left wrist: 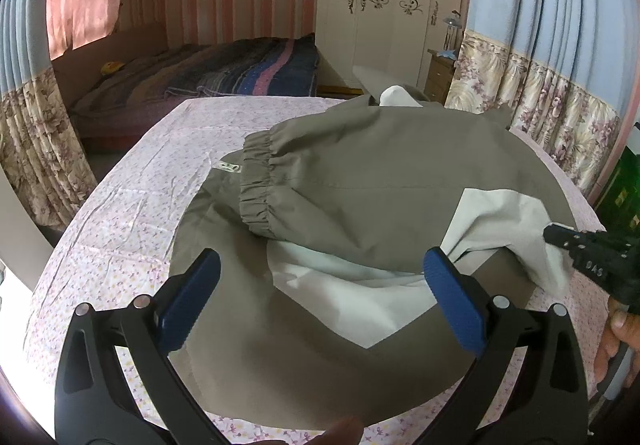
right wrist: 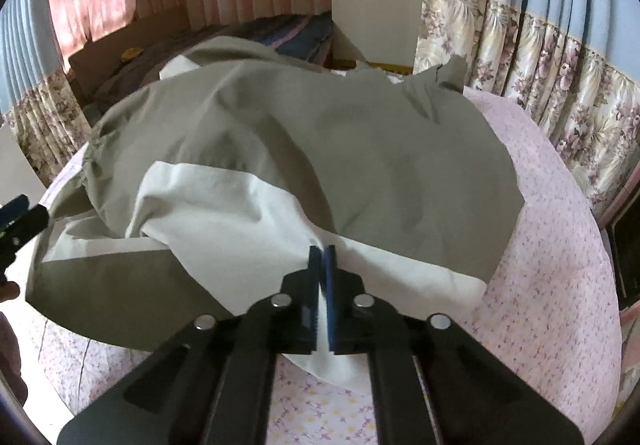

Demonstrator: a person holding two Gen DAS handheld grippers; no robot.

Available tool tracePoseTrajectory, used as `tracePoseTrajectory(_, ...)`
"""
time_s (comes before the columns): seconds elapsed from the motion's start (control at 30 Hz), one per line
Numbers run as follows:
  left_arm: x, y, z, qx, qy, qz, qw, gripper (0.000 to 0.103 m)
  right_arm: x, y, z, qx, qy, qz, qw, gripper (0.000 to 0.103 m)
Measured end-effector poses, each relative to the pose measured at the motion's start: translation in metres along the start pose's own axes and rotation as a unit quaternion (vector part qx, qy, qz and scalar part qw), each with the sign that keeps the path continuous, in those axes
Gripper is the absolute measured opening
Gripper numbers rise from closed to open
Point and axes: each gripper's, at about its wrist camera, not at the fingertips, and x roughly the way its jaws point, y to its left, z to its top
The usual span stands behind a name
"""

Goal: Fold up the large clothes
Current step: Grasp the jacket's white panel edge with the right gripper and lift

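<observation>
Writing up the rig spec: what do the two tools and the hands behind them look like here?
Both match: the left tool and right tool have matte black, angular plastic arms with silver round pivot pins and flat blue ribbed pads. The right tool's side carries small pale lettering, too blurred to read. No cables show. Only fingers of a hand are visible; no sleeve shows.

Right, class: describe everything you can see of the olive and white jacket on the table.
The olive-brown and white woven jacket lies spread, rumpled, over the floral pink tablecloth. It looks thin and smooth, with angular white panels across the front. One sleeve, ending in a gathered elastic cuff, is folded across the body. The right gripper has its jaws shut on a white fold at the near edge; the left gripper hovers open above the cloth.
</observation>
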Motion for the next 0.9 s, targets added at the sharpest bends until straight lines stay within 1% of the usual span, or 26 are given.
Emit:
tracePoseTrajectory(0.07, 0.0, -0.001, 0.0, 0.001, 0.001, 0.001, 1.0, 0.1, -0.007, -0.004, 0.001, 0.0, -0.012, -0.002, 1.0, 0.0)
tracePoseTrajectory(0.2, -0.003, 0.002, -0.001, -0.001, -0.001, 0.005, 1.0, 0.1, -0.022, -0.019, 0.002, 0.006, -0.034, -0.02, 0.999, 0.0)
tracePoseTrajectory(0.27, -0.005, 0.004, -0.001, -0.003, -0.003, 0.009, 1.0, 0.1, -0.029, -0.035, 0.002, 0.017, -0.043, -0.036, 0.998, 0.0)
tracePoseTrajectory(0.4, -0.009, 0.007, 0.0, -0.006, -0.005, 0.015, 0.9999, 0.1, -0.043, -0.074, 0.001, 0.045, -0.06, -0.08, 0.994, 0.0)
tracePoseTrajectory(0.5, -0.012, 0.008, 0.0, -0.006, -0.008, 0.018, 0.9998, 0.1, -0.053, -0.11, -0.003, 0.068, -0.067, -0.129, 0.987, 0.0)
tracePoseTrajectory(0.6, -0.013, 0.01, 0.001, -0.009, -0.007, 0.02, 0.9997, 0.1, -0.064, -0.157, -0.011, 0.101, -0.069, -0.191, 0.974, 0.0)
tracePoseTrajectory(0.73, -0.014, 0.013, 0.001, -0.01, -0.007, 0.025, 0.9996, 0.1, -0.069, -0.203, -0.021, 0.137, -0.061, -0.228, 0.962, 0.0)
tracePoseTrajectory(0.83, -0.014, 0.018, 0.002, -0.011, -0.008, 0.029, 0.9995, 0.1, -0.067, -0.224, -0.029, 0.152, -0.057, -0.252, 0.954, 0.0)
tracePoseTrajectory(0.9, -0.015, 0.021, 0.003, -0.013, -0.01, 0.033, 0.9993, 0.1, -0.063, -0.235, -0.033, 0.162, -0.054, -0.262, 0.95, 0.0)
